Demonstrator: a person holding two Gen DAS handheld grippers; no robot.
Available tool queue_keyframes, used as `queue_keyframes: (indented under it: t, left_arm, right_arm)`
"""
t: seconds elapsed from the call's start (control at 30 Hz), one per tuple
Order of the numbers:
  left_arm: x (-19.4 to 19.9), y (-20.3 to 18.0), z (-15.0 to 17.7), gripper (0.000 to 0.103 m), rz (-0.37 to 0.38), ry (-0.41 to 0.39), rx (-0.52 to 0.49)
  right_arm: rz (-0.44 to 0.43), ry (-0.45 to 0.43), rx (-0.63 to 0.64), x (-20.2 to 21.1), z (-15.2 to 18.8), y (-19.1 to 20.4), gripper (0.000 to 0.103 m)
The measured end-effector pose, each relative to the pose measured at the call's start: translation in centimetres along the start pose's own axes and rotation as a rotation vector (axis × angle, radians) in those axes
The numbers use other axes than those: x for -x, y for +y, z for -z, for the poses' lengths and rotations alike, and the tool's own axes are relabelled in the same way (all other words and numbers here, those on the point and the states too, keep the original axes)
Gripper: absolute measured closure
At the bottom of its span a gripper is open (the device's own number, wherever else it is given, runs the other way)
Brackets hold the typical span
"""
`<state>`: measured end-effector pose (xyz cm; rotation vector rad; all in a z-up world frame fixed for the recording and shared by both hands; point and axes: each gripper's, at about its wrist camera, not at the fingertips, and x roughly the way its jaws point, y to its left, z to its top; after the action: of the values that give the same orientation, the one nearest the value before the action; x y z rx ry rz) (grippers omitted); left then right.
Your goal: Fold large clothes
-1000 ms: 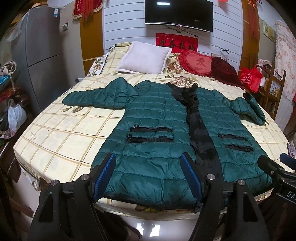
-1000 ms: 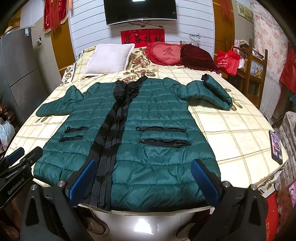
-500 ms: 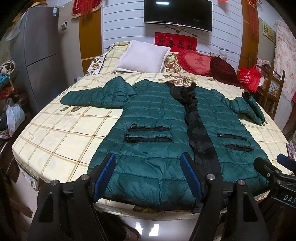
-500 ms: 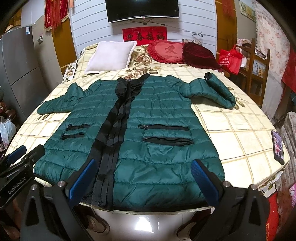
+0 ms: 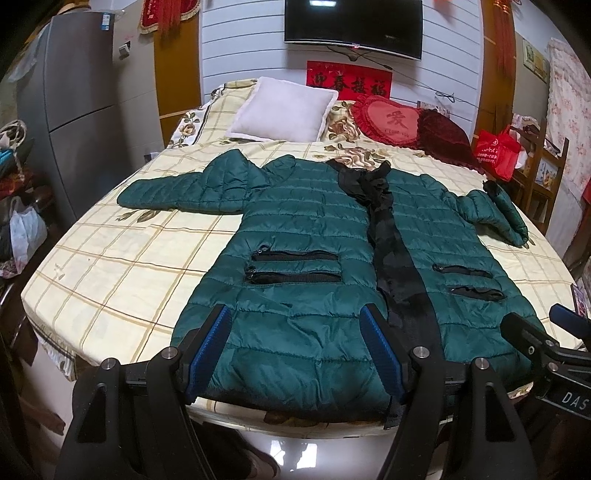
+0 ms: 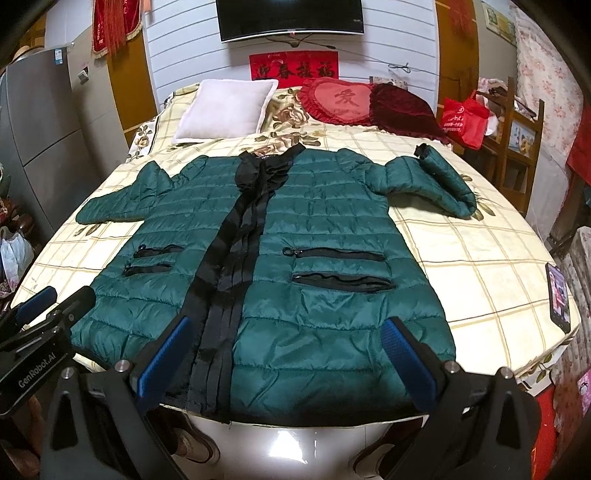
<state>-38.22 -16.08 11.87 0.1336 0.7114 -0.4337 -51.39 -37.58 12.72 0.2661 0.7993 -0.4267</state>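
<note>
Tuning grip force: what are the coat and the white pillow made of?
Coat: likely nylon or polyester shell, shiny and slick, quilted into puffy padded rows; black placket looks matte. Pillow: seems soft plush or fleece, matte with a fuzzy edge; too far to tell for sure.

- Setting: a home bedroom.
- A bed (image 5: 110, 266) with a checked floral sheet is seen, pillows (image 5: 282, 110) laid at its far end.
- A television (image 5: 352, 26) is mounted on the far wall.
- A grey refrigerator (image 5: 77, 92) is stood at the left.
</note>
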Motion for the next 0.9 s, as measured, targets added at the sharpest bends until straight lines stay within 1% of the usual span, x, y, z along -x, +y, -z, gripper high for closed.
queue_keyframes:
  t: [0.17, 0.37, 0.57, 0.73, 0.9]
  left_arm:
    - [-0.4, 0.0, -0.1, 0.043, -0.005, 0.003, -0.001]
    - [-0.8, 0.7, -0.2, 0.043, -0.007, 0.007, 0.01]
    - [-1.3, 1.1, -0.4, 0.043, -0.014, 0.012, 0.011]
    - [-2.0, 1.0, -0.9, 0.043, -0.015, 0.012, 0.002]
    - [-2.8, 1.0, -2.0, 0.043, -0.016, 0.004, -0.012]
  right_arm:
    - [-0.005, 0.001, 0.003, -0.1, -0.1, 0.1, 0.0]
    - [0.009, -0.024, 0.027, -0.6, -0.7, 0.9, 0.0]
    - [-0.001, -0.017, 0.025, -1.1, -0.9, 1.0, 0.0]
    - [0.0, -0.02, 0.023, -1.6, -1.3, 1.1, 0.0]
    - [0.004, -0.034, 0.016, -2.4, -2.6, 0.9, 0.0]
